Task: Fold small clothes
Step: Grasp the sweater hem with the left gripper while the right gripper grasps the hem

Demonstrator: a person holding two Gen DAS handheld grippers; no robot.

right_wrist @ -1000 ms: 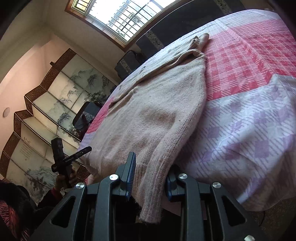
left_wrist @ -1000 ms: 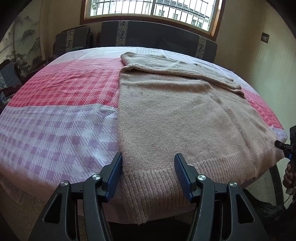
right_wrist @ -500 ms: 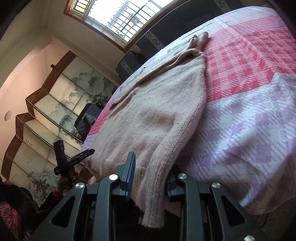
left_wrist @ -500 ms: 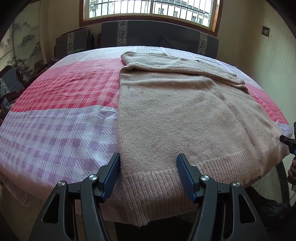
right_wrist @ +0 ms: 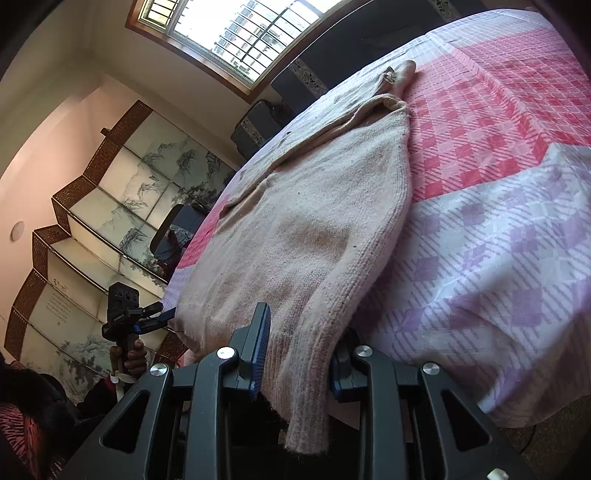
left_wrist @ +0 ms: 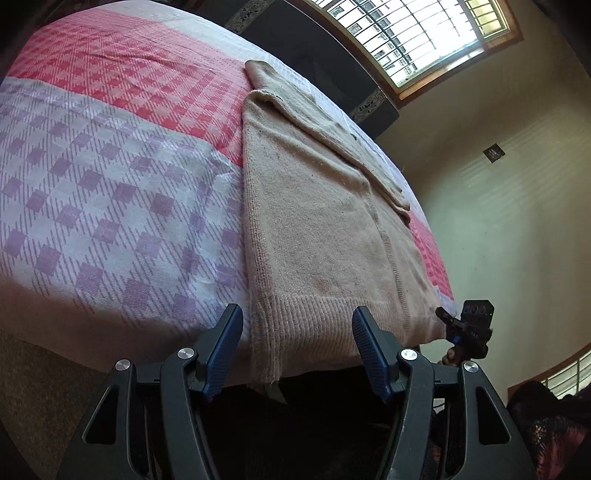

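Observation:
A beige knitted sweater [left_wrist: 325, 229] lies flat on a checked pink and lilac cloth, its ribbed hem hanging over the near table edge. A sleeve is folded across its far part. My left gripper [left_wrist: 297, 350] is open, its blue pads either side of the hem's left corner, just below the edge. My right gripper [right_wrist: 299, 354] has the hem's right corner [right_wrist: 306, 406] between its pads; the jaws stand partly apart with the knit draped through them. It also shows in the left wrist view [left_wrist: 461, 328]. The left gripper shows in the right wrist view [right_wrist: 147, 317].
The round table [left_wrist: 92, 184] is covered by the checked cloth [right_wrist: 498, 240]. Dark chairs [left_wrist: 314, 55] stand behind it under a barred window [left_wrist: 424, 33]. A painted folding screen [right_wrist: 92, 221] stands on one side. The floor lies below the near edge.
My left gripper has tilted and dropped lower toward the hem's left corner. My right gripper stays around the hem's right corner, its view shifted slightly.

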